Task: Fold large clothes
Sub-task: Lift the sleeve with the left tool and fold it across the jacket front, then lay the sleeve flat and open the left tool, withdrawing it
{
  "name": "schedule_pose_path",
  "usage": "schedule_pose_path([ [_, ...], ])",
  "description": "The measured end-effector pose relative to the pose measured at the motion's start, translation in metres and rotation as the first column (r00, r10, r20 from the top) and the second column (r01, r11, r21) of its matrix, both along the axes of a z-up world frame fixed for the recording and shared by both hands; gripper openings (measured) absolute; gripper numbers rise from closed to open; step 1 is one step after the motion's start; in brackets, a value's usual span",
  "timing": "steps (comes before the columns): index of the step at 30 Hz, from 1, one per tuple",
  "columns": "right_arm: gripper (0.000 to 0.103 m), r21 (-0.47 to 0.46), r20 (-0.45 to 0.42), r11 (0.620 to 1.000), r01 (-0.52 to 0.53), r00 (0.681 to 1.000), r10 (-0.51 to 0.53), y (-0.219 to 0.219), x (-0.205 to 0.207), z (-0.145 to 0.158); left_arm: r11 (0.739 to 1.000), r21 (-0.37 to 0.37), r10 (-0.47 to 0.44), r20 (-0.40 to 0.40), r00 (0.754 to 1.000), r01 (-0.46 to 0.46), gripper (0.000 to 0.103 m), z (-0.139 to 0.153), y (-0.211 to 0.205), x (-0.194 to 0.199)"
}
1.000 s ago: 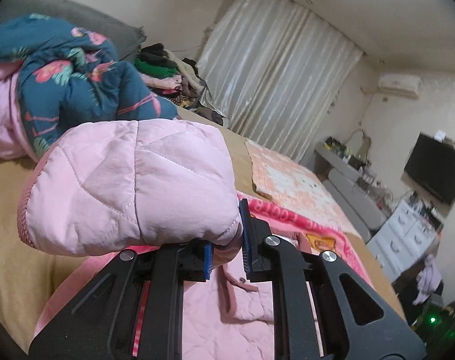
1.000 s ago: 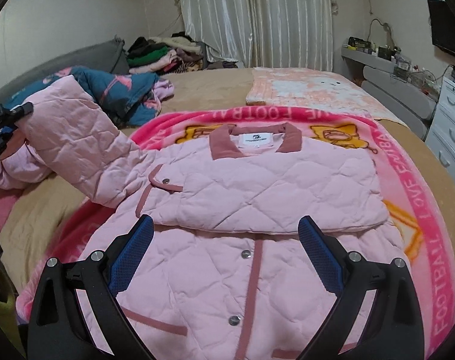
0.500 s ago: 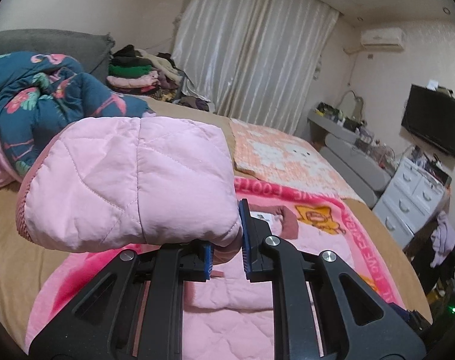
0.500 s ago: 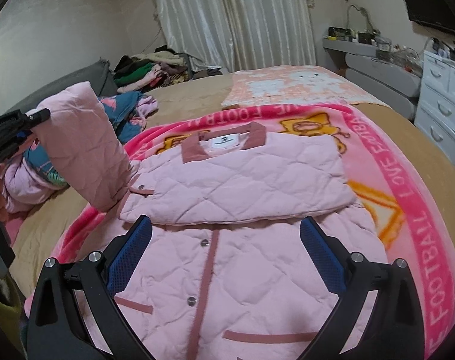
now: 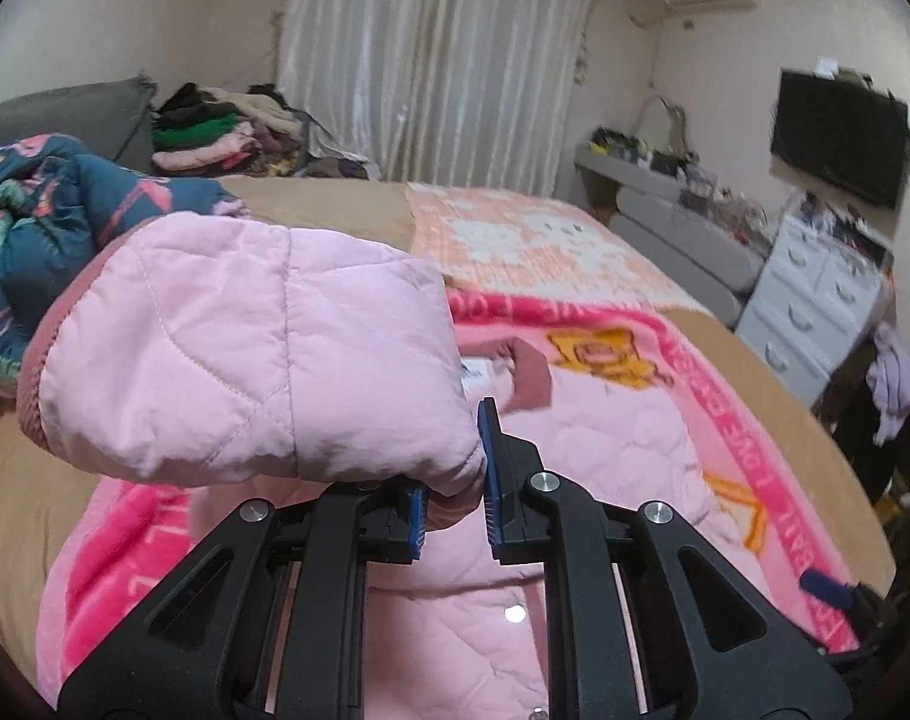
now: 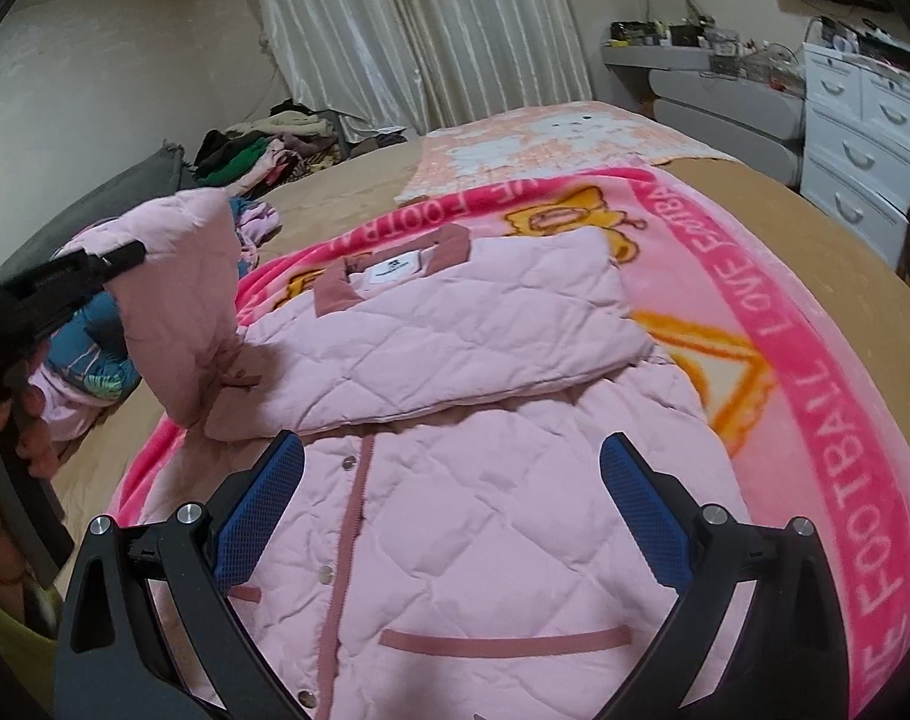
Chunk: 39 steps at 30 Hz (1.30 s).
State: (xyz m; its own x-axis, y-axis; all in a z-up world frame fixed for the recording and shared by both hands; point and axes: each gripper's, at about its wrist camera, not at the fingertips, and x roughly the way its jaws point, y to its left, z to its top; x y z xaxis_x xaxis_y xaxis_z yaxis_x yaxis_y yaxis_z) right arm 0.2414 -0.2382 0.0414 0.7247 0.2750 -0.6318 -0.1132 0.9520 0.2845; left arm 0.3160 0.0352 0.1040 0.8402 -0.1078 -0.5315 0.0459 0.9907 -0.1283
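Note:
A pink quilted jacket (image 6: 467, 516) lies front up on a pink football blanket (image 6: 815, 396), with one sleeve folded across its chest (image 6: 455, 342). My left gripper (image 5: 452, 501) is shut on the cuff end of the other sleeve (image 5: 257, 354) and holds it raised above the bed's left side; it also shows in the right wrist view (image 6: 113, 258) with the sleeve (image 6: 185, 300) hanging from it. My right gripper (image 6: 452, 516) is open and empty above the jacket's lower front.
A blue floral garment (image 5: 41, 222) lies bunched at the left. A pile of clothes (image 5: 215, 132) sits by the curtain. An orange patterned blanket (image 5: 527, 240) lies further back. White drawers (image 6: 863, 138) and a TV (image 5: 839, 138) stand at the right.
My left gripper has carried the raised sleeve rightward, toward the jacket body. My right gripper has shifted slightly and stays open over the jacket.

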Motion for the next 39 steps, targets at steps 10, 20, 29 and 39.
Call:
schedule_pose_path([
  [10,0.099,0.067,-0.067,0.995,0.077,0.995,-0.072,-0.038,0.008,-0.021,0.984,0.125,-0.111,-0.139,0.984,0.128,0.008,-0.051,-0.060,0.022],
  [20,0.099,0.087,-0.127,0.986,0.141,0.983,-0.129,-0.063,0.012,-0.045,0.946,0.232,-0.163,-0.261,0.951,0.226,0.009,-0.104,-0.099,0.032],
  [29,0.099,0.089,-0.144,0.982,0.169,0.977,-0.155,-0.072,0.012,-0.051,0.928,0.255,-0.187,-0.318,0.930,0.273,0.012,-0.128,-0.112,0.033],
  [39,0.099,0.074,-0.137,0.978,0.194,0.974,-0.183,-0.079,0.012,-0.048,0.892,0.300,-0.235,-0.330,0.914,0.337,0.030,-0.137,-0.129,0.019],
])
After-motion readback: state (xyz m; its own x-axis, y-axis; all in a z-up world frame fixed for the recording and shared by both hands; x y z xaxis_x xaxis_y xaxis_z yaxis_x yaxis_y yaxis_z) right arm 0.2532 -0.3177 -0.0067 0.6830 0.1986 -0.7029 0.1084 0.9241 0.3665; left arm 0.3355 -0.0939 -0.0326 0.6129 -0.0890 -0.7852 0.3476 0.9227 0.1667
